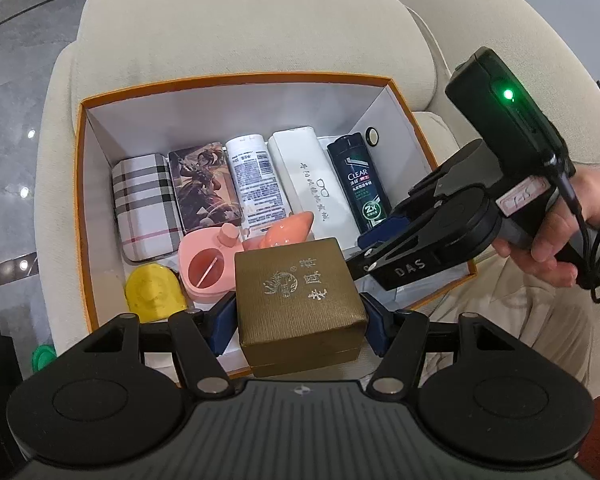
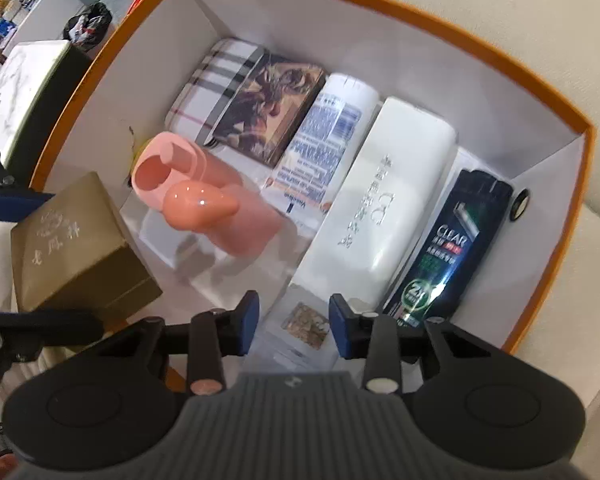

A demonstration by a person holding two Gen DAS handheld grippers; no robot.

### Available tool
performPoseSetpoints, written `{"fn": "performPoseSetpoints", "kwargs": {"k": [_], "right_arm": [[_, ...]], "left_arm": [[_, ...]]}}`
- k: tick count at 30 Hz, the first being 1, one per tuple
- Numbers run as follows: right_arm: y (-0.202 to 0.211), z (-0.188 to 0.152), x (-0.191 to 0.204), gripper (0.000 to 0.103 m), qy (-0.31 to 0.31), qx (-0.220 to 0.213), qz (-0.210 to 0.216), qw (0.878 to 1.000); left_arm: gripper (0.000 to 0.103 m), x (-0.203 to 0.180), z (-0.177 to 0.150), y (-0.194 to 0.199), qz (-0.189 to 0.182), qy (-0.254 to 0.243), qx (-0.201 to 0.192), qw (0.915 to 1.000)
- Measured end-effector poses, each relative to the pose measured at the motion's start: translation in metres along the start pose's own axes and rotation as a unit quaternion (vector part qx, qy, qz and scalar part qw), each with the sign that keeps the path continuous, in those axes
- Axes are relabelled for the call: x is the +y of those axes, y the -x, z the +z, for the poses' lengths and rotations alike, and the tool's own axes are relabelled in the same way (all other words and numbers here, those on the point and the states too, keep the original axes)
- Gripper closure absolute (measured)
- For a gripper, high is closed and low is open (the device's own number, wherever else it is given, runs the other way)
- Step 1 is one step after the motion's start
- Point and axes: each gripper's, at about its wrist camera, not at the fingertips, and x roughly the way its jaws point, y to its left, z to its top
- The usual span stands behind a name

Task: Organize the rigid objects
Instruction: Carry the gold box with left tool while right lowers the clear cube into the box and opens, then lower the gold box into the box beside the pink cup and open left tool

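A gold-brown gift box (image 1: 300, 300) with embossed characters hangs over the near edge of the orange-rimmed carton (image 1: 236, 80), and my left gripper (image 1: 300, 322) is shut on its two sides. From the right wrist that same gold box (image 2: 80, 248) shows at the left. My right gripper (image 2: 294, 324) points down into the carton's near right corner with its blue pads (image 2: 252, 318) partly apart. A clear packet with brown contents (image 2: 306, 326) lies on the floor below the gap, and the pads do not press it. In the left wrist view the right gripper (image 1: 366, 254) reaches in from the right.
Lying in a row in the carton are a plaid case (image 1: 146, 208), a picture box (image 1: 204, 184), a white tube (image 1: 256, 184), a white glasses case (image 1: 312, 180) and a dark CLEAR bottle (image 1: 358, 184). Pink holders (image 1: 206, 268) and a yellow piece (image 1: 152, 292) lie nearer. The carton sits on a cream armchair (image 1: 236, 32).
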Motion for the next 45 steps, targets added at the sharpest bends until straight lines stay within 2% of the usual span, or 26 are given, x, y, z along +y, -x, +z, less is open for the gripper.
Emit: {"fn": "performPoseSetpoints", "kwargs": {"k": [6,10,13,17,19,22,24,28,30,36,39,42,45], "right_arm": [[-0.003,0.0,-0.011,0.072,-0.001,0.042,-0.006,0.999],[-0.003,-0.005,-0.004,0.08,0.033,0.057,-0.033,0.997],[-0.003,-0.009,0.002,0.081,0.063,0.066,-0.051,0.995],[0.001,-0.009,0.003,0.088,0.063,0.076,-0.049,0.994],[0.007,-0.007,-0.001,0.092,0.051,0.071,-0.033,0.996],[0.014,-0.002,-0.007,0.091,0.03,0.044,-0.021,0.998],[0.012,0.003,-0.009,0.085,0.022,0.027,-0.02,0.999],[-0.002,0.005,0.001,0.083,0.045,0.034,-0.039,0.998],[-0.01,0.003,0.005,0.083,0.054,0.04,-0.032,0.997],[-0.007,0.002,0.006,0.082,0.049,0.004,-0.01,0.999],[-0.012,0.002,0.009,0.081,0.046,0.002,-0.001,0.999],[-0.017,0.001,0.017,0.078,0.062,0.005,-0.019,0.998],[-0.02,-0.002,0.02,0.079,0.075,0.024,-0.055,0.995]], "left_arm": [[0.031,-0.005,0.001,-0.004,-0.016,-0.003,0.003,0.9999],[0.031,-0.012,0.001,-0.008,-0.028,-0.01,0.008,0.9995],[0.031,-0.014,0.002,-0.011,-0.034,-0.012,0.012,0.9993],[0.031,-0.018,0.004,-0.014,-0.035,-0.01,0.009,0.9993],[0.031,-0.021,0.005,-0.016,-0.036,-0.011,0.008,0.9993],[0.031,-0.026,0.006,-0.019,-0.032,-0.018,0.009,0.9993],[0.031,-0.028,0.006,-0.02,-0.025,-0.021,0.01,0.9994],[0.031,-0.026,0.005,-0.019,-0.013,-0.019,0.01,0.9997],[0.031,-0.024,0.003,-0.018,-0.009,-0.017,0.008,0.9998],[0.031,-0.021,-0.002,-0.01,0.007,-0.027,0.005,0.9996],[0.031,-0.018,-0.005,-0.006,0.012,-0.026,0.005,0.9996],[0.031,-0.017,-0.007,-0.003,0.014,-0.029,0.005,0.9995],[0.031,-0.016,-0.008,-0.003,0.017,-0.034,0.004,0.9993]]}}
